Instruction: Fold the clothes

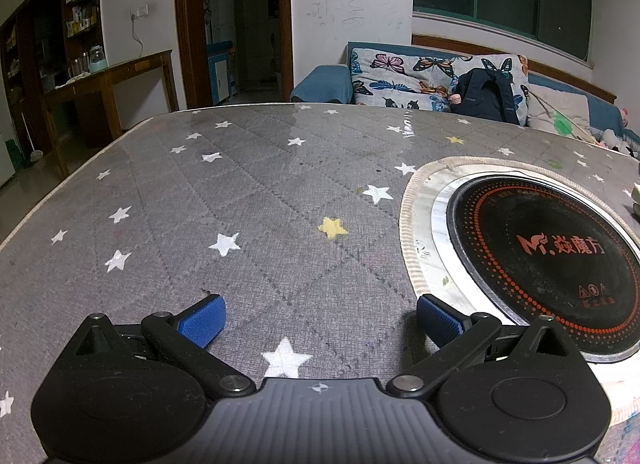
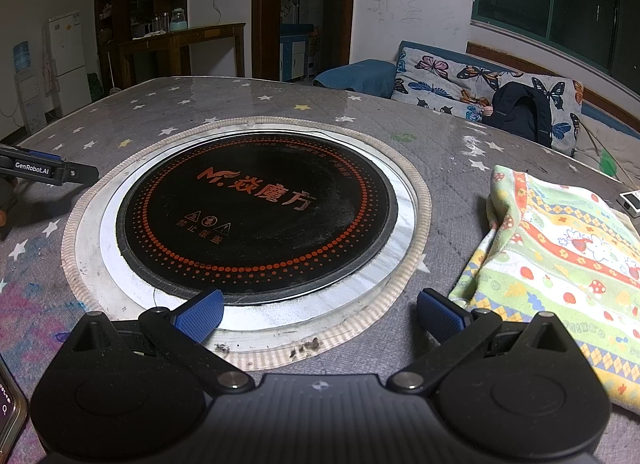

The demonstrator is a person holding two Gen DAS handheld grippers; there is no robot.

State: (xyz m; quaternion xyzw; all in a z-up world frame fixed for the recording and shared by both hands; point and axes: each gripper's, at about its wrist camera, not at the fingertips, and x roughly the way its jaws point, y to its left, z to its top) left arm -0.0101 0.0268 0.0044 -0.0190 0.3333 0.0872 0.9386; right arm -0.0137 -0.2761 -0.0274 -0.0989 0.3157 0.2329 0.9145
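A folded garment (image 2: 560, 264) with a green, yellow and orange cartoon print lies on the grey star-patterned table cover (image 2: 452, 184), at the right of the right wrist view. My right gripper (image 2: 320, 316) is open and empty, low over the near rim of the round black hotplate (image 2: 256, 216), with its right finger just left of the garment's near corner. My left gripper (image 1: 320, 322) is open and empty over bare star-patterned cover (image 1: 240, 192), left of the hotplate (image 1: 540, 256). A sliver of the garment (image 1: 636, 200) shows at the right edge of the left wrist view. The left gripper's side also shows in the right wrist view (image 2: 44, 170).
The hotplate is set into the table's middle with a pale woven ring (image 2: 420, 192) around it. A phone (image 2: 10, 416) lies at the near left, and a small dark box (image 2: 632, 202) at the far right. A sofa with butterfly cushions (image 2: 460, 84) and a dark backpack (image 2: 520, 112) stands beyond the table.
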